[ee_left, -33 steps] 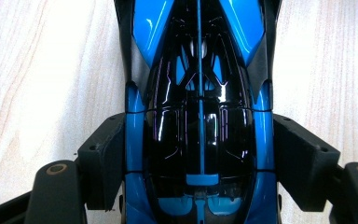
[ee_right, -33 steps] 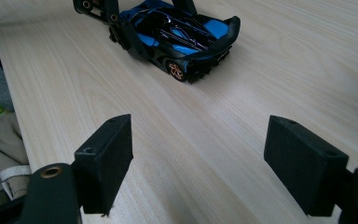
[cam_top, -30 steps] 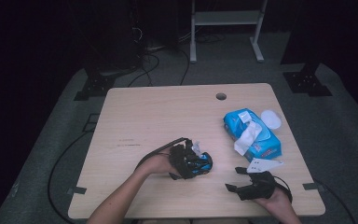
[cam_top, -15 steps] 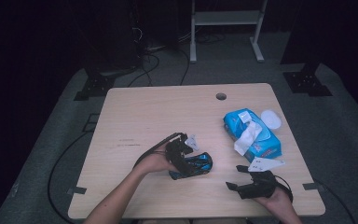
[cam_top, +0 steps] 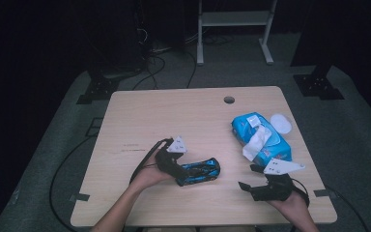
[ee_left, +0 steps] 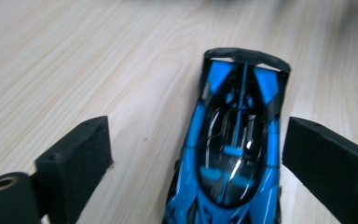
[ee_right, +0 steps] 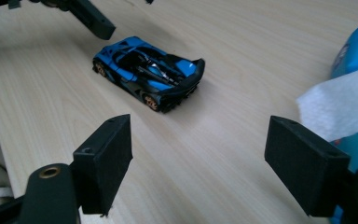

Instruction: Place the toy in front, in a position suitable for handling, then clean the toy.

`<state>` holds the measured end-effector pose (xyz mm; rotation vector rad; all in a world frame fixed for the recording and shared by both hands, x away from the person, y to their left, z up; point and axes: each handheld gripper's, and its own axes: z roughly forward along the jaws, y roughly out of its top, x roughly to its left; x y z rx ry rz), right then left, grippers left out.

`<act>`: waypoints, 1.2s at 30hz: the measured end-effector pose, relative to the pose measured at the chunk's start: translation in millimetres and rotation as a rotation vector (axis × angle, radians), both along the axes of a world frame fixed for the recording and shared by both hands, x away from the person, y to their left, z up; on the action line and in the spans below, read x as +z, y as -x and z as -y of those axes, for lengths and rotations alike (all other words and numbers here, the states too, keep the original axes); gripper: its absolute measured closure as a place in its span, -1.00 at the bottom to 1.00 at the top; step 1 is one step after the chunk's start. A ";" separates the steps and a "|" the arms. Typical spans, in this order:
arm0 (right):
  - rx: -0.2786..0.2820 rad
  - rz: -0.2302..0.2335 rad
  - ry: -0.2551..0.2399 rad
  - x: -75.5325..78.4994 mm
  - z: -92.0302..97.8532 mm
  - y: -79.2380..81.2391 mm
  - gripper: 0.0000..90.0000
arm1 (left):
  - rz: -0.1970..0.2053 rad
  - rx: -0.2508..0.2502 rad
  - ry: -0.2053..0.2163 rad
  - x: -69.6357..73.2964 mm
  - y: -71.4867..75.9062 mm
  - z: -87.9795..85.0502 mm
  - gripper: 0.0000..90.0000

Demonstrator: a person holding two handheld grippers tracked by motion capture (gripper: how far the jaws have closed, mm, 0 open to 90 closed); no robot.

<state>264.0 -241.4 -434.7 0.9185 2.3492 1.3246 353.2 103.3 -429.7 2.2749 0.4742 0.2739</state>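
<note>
**Already set down: the toy car is on the table, wipes not yet touched**

Leftmost in the high view, the left gripper (cam_top: 175,166) sits at the near left of the table (cam_top: 140,121), its jaws just spread wide. The toy car (cam_top: 199,171) lies between them on its wheels, and in the left gripper view there is a clear gap on one side of the car (ee_left: 235,144); the other pad stands close, though it does not seem to press. So the placing looks finished, and the car rests freely on the wood.

Further right, the right gripper (cam_top: 247,187) waits near the front edge, jaws spread on nothing, pointing toward the car (ee_right: 149,72). Just beyond it lies the pack of wipes (cam_top: 263,137), one white sheet (cam_top: 256,142) pulled up. Probably left: taking that sheet and wiping the car.
</note>
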 end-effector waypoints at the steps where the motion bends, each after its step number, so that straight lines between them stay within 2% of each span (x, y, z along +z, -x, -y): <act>1: -0.003 0.009 0.001 1.7 1.6 -0.3 -0.51 | 0.001 0.008 0.014 -0.9 1.5 -3.7 -0.84; 5: -0.025 0.038 0.007 12.7 8.5 -2.9 -0.51 | 0.031 0.038 0.059 -4.0 7.0 -15.2 -0.84; 6: -0.025 0.038 0.007 12.7 8.5 -2.9 -0.51 | 0.031 0.038 0.059 -4.0 7.0 -15.2 -0.84; 7: -0.042 0.056 0.009 20.9 12.8 -6.3 -0.51 | 0.036 0.053 0.091 -6.8 9.3 -18.7 -0.84; 11: -0.075 0.092 0.022 34.7 20.0 -14.8 -0.51 | 0.018 0.057 0.109 -12.2 9.6 -24.8 -0.84; 13: -0.088 0.105 0.037 39.5 22.3 -19.7 -0.51 | 0.021 0.058 0.131 -14.8 9.6 -27.8 -0.84; 17: -0.116 0.112 0.056 44.4 26.2 -30.2 -0.51 | 0.031 0.061 0.136 -16.2 10.3 -29.9 -0.84; 18: -0.143 0.114 0.080 46.1 30.3 -39.4 -0.51 | 0.033 0.055 0.149 -16.8 11.9 -31.4 -0.84; 19: -0.151 0.118 0.082 46.3 32.2 -42.8 -0.51 | 0.036 0.055 0.148 -17.3 12.7 -31.8 -0.84; 24: -0.217 0.091 0.079 42.6 44.6 -62.3 -0.51 | 0.046 0.051 0.146 -18.6 14.8 -33.8 -0.84; 32: -0.214 0.083 0.123 35.4 36.0 -79.7 -0.51 | 0.050 0.031 0.130 -22.2 17.8 -31.2 -0.84; 33: -0.220 0.076 0.113 34.2 35.1 -87.9 -0.49 | 0.051 0.026 0.137 -22.6 18.4 -30.9 -0.84; 36: -0.239 0.041 0.139 30.1 34.3 -99.8 -0.45 | 0.050 0.018 0.138 -23.5 19.0 -32.2 -0.84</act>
